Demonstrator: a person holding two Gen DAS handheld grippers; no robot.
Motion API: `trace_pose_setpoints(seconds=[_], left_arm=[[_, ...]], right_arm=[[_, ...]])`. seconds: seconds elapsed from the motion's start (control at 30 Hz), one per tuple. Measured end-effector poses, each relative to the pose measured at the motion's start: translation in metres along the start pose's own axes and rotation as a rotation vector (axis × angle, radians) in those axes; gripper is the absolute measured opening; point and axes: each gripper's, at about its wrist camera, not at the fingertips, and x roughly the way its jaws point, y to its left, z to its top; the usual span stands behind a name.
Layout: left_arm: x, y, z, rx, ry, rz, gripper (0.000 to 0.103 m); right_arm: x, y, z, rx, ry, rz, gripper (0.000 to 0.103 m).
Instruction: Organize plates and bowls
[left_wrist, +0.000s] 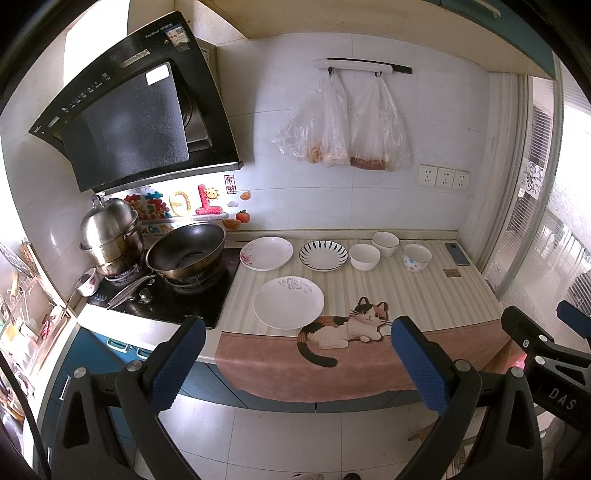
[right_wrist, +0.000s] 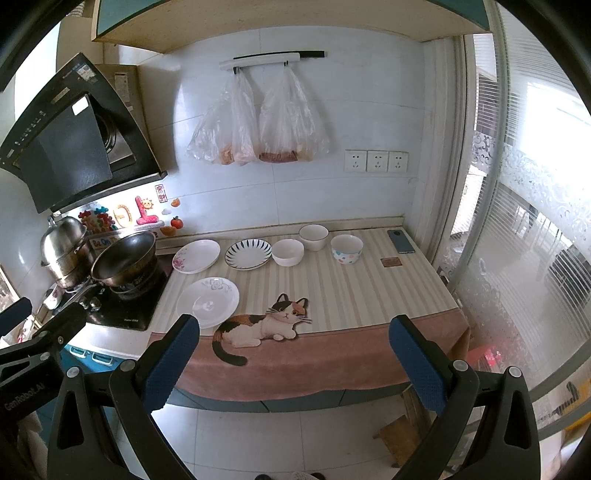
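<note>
Tongs (left_wrist: 297, 334) (right_wrist: 294, 332) wide, level, empty.

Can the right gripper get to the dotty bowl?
Probably yes. The right gripper is open and holds nothing, and the mat between it and the dotted bowl is bare. It hangs back off the counter, so it must move forward first.

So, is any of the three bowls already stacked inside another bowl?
No, the two white bowls and the dotted bowl each stand separately on the striped mat.
</note>
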Motion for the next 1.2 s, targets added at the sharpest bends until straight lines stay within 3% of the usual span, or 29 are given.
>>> trace_pose_setpoints(seconds=[1.2], left_arm=[[-0.0052, -0.0013, 0.0000, 0.002, -0.006, 0.004, 0.103]], right_arm=[[-0.0077, -0.0028, 0.0063, 0.000, -0.014, -0.007, 0.103]])
